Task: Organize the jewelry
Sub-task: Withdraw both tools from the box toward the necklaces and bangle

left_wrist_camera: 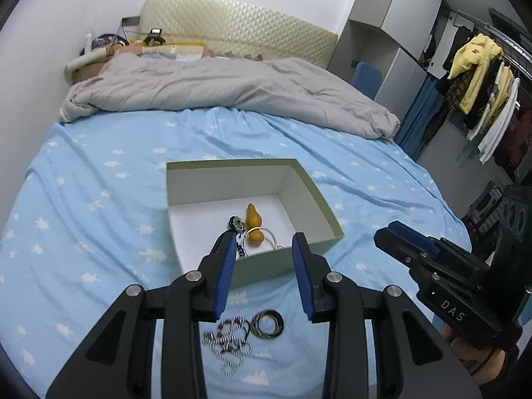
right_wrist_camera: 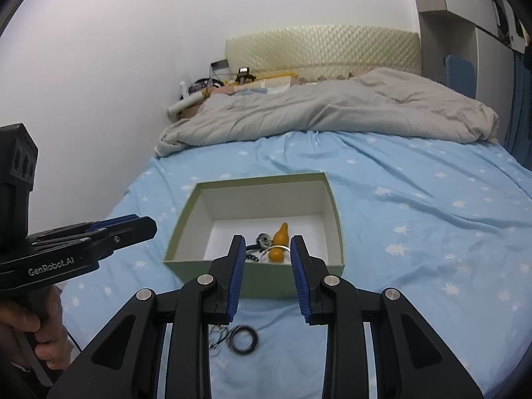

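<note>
An open green box [left_wrist_camera: 319, 196] with a white inside sits on the blue bed sheet. In it lie an orange gourd pendant [left_wrist_camera: 254, 224], a dark brooch [left_wrist_camera: 236, 222] and a silver ring. The box also shows in the right wrist view [right_wrist_camera: 186, 219]. A dark bangle [left_wrist_camera: 268, 323] and a tangle of bead chains [left_wrist_camera: 229, 342] lie on the sheet in front of the box. My left gripper [left_wrist_camera: 264, 246] is open and empty above the box's near wall. My right gripper [right_wrist_camera: 267, 249] is open and empty, also over the near wall; the bangle [right_wrist_camera: 244, 339] lies below it.
A grey duvet [left_wrist_camera: 212, 89] lies across the far half of the bed, with a padded headboard [left_wrist_camera: 232, 16] behind it. A clothes rack [left_wrist_camera: 482, 76] and wardrobe stand to the right of the bed. Clutter sits at the far left bedside.
</note>
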